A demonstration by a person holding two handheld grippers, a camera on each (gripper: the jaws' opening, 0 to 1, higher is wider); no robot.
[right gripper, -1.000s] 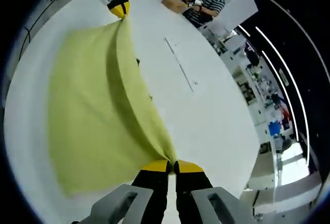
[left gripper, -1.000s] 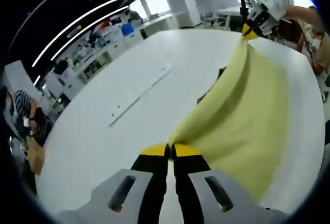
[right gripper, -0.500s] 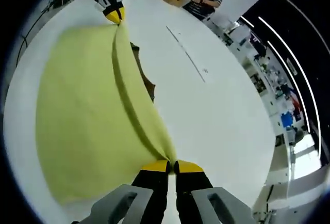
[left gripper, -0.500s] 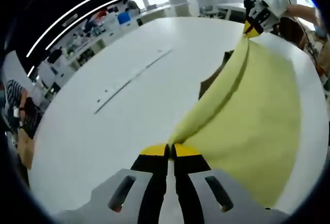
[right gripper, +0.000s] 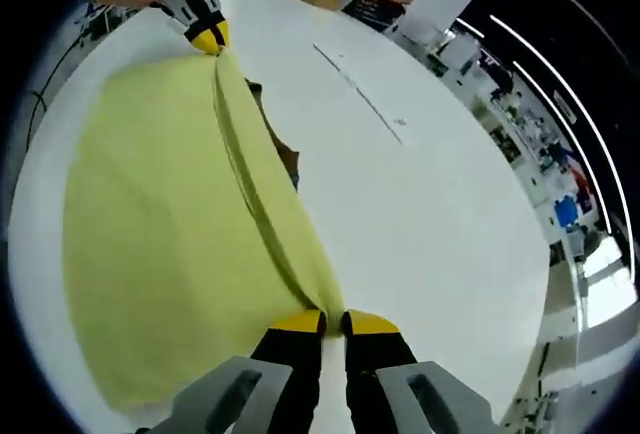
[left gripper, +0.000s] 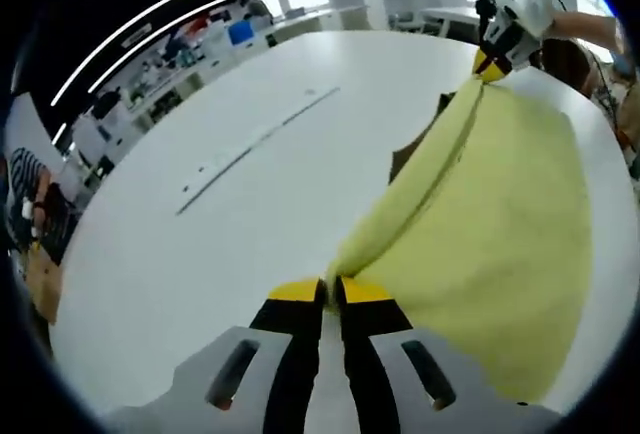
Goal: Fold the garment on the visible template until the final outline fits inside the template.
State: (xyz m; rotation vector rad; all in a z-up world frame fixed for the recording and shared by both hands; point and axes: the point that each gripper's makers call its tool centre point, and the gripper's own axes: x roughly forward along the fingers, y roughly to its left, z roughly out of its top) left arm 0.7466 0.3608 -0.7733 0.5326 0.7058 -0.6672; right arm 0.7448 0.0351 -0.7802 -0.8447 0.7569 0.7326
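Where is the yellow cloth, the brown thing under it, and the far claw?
yellow cloth (right gripper: 160, 244): right gripper view, its wide flat part.
brown thing (left gripper: 405, 157): left gripper view, the edge peeking out beneath the cloth.
right claw (left gripper: 488, 67): left gripper view, its yellow tips pinching the cloth's corner.

The right gripper (right gripper: 333, 320) pinched one corner of the yellow garment (right gripper: 170, 244) while the left gripper (right gripper: 207, 39) pinched the far corner, a taut edge lifted between them over the white table (right gripper: 420, 214), a brown patch (right gripper: 285, 159) showing beneath.
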